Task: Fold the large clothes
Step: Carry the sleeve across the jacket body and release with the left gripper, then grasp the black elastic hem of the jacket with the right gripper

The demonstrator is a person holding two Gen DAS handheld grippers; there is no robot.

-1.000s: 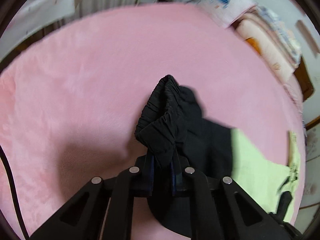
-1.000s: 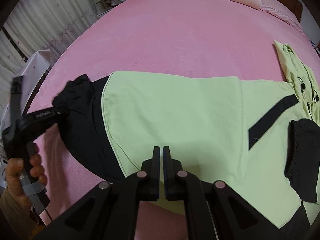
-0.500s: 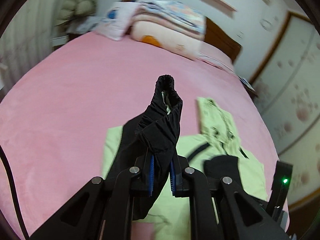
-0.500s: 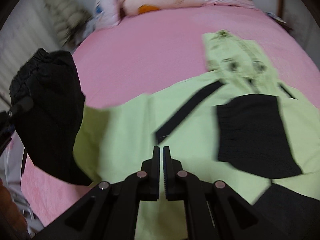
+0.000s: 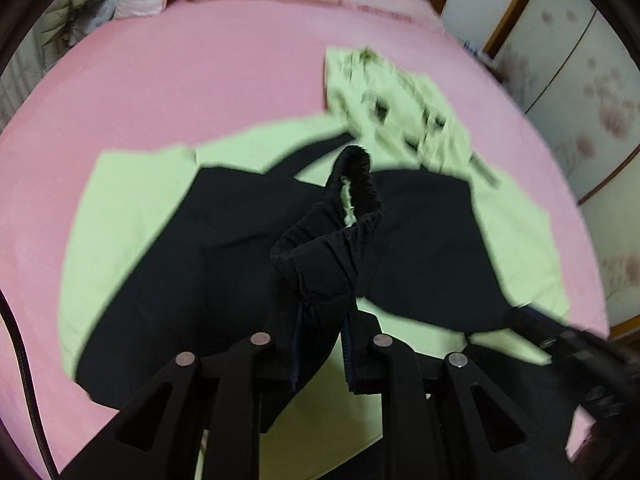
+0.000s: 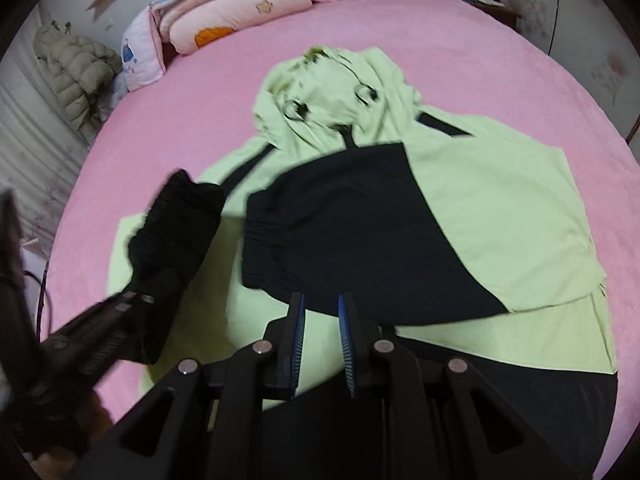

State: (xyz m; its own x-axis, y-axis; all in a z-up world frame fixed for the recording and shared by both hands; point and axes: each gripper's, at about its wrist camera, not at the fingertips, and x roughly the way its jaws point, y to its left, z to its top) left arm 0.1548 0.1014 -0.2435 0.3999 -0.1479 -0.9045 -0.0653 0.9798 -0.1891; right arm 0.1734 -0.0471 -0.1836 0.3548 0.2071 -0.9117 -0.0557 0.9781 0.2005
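Observation:
A light green hoodie with black sleeves [image 6: 492,200] lies spread on the pink bed, hood [image 6: 332,88] toward the pillows; it also shows in the left wrist view [image 5: 132,208]. My left gripper [image 5: 322,344] is shut on the black cuff [image 5: 344,216] of the left sleeve and holds it above the hoodie's body. In the right wrist view that gripper [image 6: 132,304] and cuff [image 6: 180,216] are at the left. The other black sleeve [image 6: 344,224] lies folded across the chest. My right gripper [image 6: 322,340] is open and empty just above the lower edge of that sleeve.
The pink bed [image 6: 500,60] extends around the hoodie. Folded quilts and pillows [image 6: 236,12] are stacked at the head. A padded jacket [image 6: 76,68] lies at the far left. A wardrobe [image 5: 592,92] stands at the right in the left wrist view.
My left gripper has carried the black cuff from beside the hoodie up and over its body. My right gripper has opened from shut and moved toward the hoodie's middle.

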